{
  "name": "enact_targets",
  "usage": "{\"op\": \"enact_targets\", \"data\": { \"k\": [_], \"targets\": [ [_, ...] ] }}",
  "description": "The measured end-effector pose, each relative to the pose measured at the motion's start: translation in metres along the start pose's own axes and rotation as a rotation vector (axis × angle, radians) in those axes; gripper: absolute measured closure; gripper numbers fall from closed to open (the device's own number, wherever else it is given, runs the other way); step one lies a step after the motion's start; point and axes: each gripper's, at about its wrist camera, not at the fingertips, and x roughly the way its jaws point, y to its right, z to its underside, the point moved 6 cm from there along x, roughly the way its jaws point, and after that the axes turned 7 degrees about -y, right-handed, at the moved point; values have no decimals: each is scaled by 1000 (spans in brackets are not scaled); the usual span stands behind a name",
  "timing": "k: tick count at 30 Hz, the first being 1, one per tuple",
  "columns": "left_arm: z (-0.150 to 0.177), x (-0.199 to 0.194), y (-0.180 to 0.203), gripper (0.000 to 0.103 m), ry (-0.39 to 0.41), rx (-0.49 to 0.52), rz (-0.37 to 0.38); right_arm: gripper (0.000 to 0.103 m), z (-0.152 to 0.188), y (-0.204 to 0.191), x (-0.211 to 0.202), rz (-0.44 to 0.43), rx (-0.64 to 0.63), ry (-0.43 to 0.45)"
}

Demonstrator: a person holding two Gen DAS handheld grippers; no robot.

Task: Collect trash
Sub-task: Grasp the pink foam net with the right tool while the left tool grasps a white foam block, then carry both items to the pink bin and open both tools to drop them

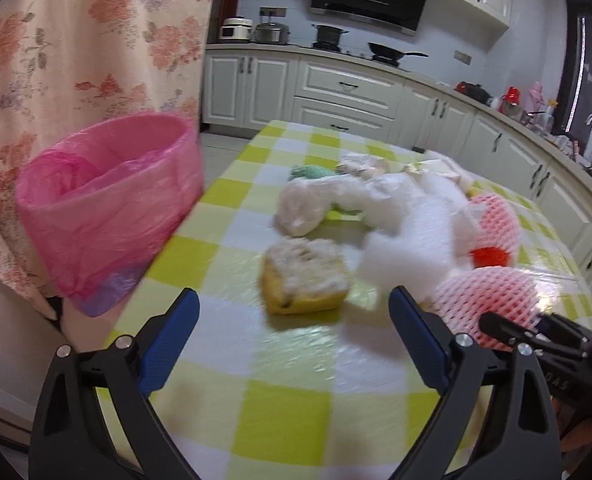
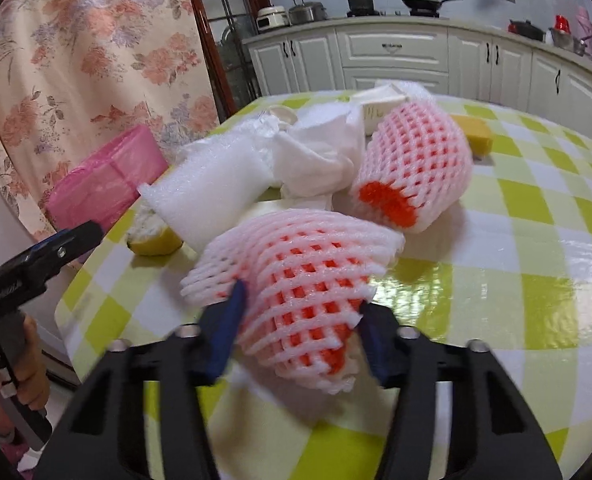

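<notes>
Right gripper [image 2: 300, 320]: its blue pads had the nearest foam fruit net [image 2: 296, 276] between them, and the jaws pinched its near end; the net bulged between the pads, so the hold looked like a light squeeze rather than a crush.
Nearest foam fruit net: a soft, springy sleeve of white-pink lattice over an orange lining, lying on its side at the near edge of the worktop [image 2: 536, 280]; probably chosen first because it lay closest and stood clear of the heap.
Left gripper [image 1: 294, 312]: spread wide and empty, hovering just above the cloth and aimed at the yellow sponge [image 1: 304, 276]; the wide stance suited the sponge's blocky width.
Yellow sponge: a squat rectangular block with a pale, crumbly-looking top, lying flat just beyond the left fingertips and not yet touched.
Second foam fruit net [image 2: 416, 168]: same lattice, rounder, its orange mouth facing the camera, just behind the first.
White packing foam [image 2: 200, 204]: crumpled sheet and tissue-like wrap, heaped mid-table and touching the nets.
Worktop: covered by a glossy yellow-green and white checked cloth, slick enough to let light pieces slide.
Pink-lined bin [image 1: 108, 200]: off the table's left edge, its thin crinkled bag folded over the rim and its mouth open, placed within reach for drops.
Task's thing: all the trash lay on the worktop, none seen in the bin.
</notes>
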Motion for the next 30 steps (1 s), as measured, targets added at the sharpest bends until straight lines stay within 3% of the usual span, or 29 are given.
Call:
{"op": "enact_targets", "data": {
  "k": [2, 7, 13, 19, 20, 21, 30],
  "targets": [
    [-4, 2, 14, 13, 4, 18, 21, 68, 2, 6, -10, 16, -4, 33],
    [-14, 17, 55, 17, 9, 65, 54, 70, 9, 31, -30, 37, 49, 71],
    [-22, 42, 94, 38, -15, 148, 23, 70, 16, 49, -43, 37, 96, 95],
    [-8, 40, 103, 52, -4, 217, 25, 70, 15, 53, -43, 24, 113, 112],
    [-7, 37, 102, 58, 4, 220, 27, 70, 16, 52, -43, 21, 113, 113],
    [-4, 33, 100, 71, 12, 222, 28, 70, 16, 51, -43, 18, 112, 114],
    [13, -11, 79, 71, 73, 195, 53, 70, 8, 27, -52, 1, 57, 156]
  ]
}}
